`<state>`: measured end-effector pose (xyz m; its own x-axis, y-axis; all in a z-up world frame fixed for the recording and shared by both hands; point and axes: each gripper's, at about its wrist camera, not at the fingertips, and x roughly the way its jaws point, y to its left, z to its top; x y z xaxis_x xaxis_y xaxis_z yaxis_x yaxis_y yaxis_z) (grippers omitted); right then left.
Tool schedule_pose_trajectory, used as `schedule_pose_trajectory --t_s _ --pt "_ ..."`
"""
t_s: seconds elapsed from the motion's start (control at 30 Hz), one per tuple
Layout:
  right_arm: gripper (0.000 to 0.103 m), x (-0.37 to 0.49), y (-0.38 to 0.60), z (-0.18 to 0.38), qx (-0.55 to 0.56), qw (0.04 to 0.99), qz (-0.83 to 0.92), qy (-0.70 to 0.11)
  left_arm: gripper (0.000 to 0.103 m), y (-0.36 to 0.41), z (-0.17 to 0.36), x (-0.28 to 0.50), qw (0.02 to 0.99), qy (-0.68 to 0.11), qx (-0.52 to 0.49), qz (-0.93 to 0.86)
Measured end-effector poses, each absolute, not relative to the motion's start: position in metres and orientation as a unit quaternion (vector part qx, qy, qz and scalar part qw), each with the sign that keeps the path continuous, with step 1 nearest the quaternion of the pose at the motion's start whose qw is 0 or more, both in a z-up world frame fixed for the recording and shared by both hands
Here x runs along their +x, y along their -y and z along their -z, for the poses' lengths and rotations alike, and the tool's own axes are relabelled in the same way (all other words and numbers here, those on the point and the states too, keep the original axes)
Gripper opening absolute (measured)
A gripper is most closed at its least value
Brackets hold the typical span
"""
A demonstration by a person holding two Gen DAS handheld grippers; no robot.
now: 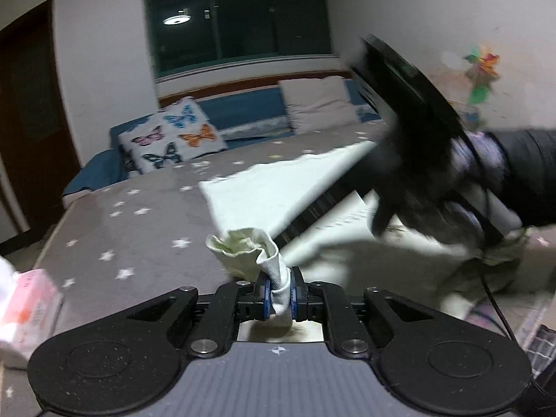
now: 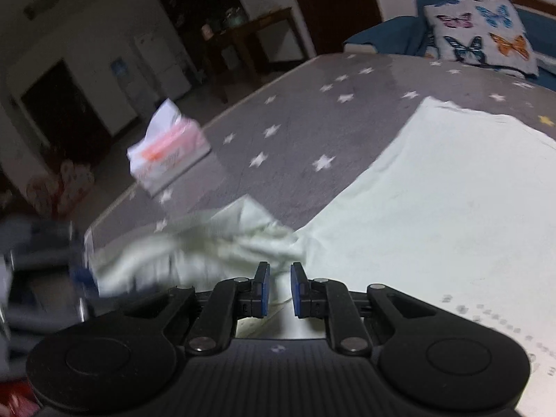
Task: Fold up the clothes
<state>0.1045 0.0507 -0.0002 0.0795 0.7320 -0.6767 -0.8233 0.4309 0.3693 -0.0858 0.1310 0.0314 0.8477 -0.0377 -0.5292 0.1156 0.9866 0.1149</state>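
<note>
Here the pale green garment (image 2: 434,215) lies spread across the grey star-printed bed cover (image 2: 295,121), its broad body flat and smooth toward the butterfly pillow (image 2: 483,31), with a line of small dark print near its lower edge. The end of it nearest the cameras is gathered into a rumpled bunch. The left gripper (image 1: 279,293) is clamped on a twisted fold of that cloth; the fabric fills the narrow gap between the blue pads and rises above them in a crumpled knot. The right gripper (image 2: 279,290) sits low over the garment's edge with its jaws only a little apart and cloth lying between the pads; whether they actually grip it I cannot tell. In the left wrist view the right gripper appears as a dark, blurred shape crossing above the garment, held by a hand in a black sleeve.

A pink and white tissue pack (image 2: 168,149) rests on the cover, well apart from the butterfly pillow and out beyond the bunched end of the garment. Beside the butterfly pillow a plain pale pillow (image 1: 318,102) leans against the blue headboard. Above these is a dark window (image 1: 239,21) reflecting a ceiling lamp. A dark wooden door (image 1: 31,111) stands in the wall, off to the butterfly pillow's side.
</note>
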Motion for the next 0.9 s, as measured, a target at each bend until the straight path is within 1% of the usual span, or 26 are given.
schedule_pose_trajectory --t_s 0.17,0.2,0.23,0.27,0.33,0.43,0.63,0.7,0.73,0.77,0.83,0.9 --pt "0.013 0.123 -0.028 -0.018 -0.022 0.759 -0.503 -0.413 0.014 -0.107 -0.01 -0.074 0.953 -0.288 0.062 0.069" --pt "0.014 0.126 -0.024 -0.022 -0.011 0.761 -0.501 -0.412 0.017 -0.104 -0.006 -0.071 0.952 -0.292 0.058 0.074" --pt "0.014 0.125 -0.025 -0.023 -0.008 0.759 -0.506 -0.409 0.025 -0.101 -0.003 -0.069 0.951 -0.296 0.053 0.077" --pt "0.014 0.124 -0.026 -0.025 -0.006 0.757 -0.511 -0.407 0.037 -0.099 0.0 -0.067 0.949 -0.3 0.048 0.08" --pt "0.014 0.12 -0.029 -0.028 -0.003 0.752 -0.523 -0.401 0.045 -0.093 0.005 -0.067 0.948 -0.305 0.047 0.082" --pt "0.014 0.115 -0.038 -0.021 -0.016 0.744 -0.531 -0.406 0.052 -0.09 0.006 -0.073 0.947 -0.306 0.045 0.086" --pt "0.014 0.112 -0.056 0.009 -0.055 0.729 -0.522 -0.439 0.051 -0.115 -0.01 -0.097 0.955 -0.288 0.022 0.066" --pt "0.014 0.117 -0.054 0.016 -0.05 0.729 -0.515 -0.448 0.049 -0.126 -0.014 -0.1 0.958 -0.281 0.013 0.046" --pt "0.014 0.119 -0.051 0.016 -0.043 0.727 -0.516 -0.451 0.044 -0.132 -0.013 -0.099 0.959 -0.282 0.007 0.04" --pt "0.014 0.119 -0.049 0.014 -0.042 0.729 -0.516 -0.448 0.036 -0.137 -0.013 -0.098 0.959 -0.282 0.0 0.034" --pt "0.015 0.114 -0.046 0.008 -0.043 0.731 -0.52 -0.439 0.029 -0.146 -0.011 -0.096 0.958 -0.285 -0.009 0.027" --pt "0.015 0.109 -0.045 0.002 -0.048 0.731 -0.529 -0.428 0.027 -0.148 -0.004 -0.097 0.954 -0.298 -0.004 0.035"
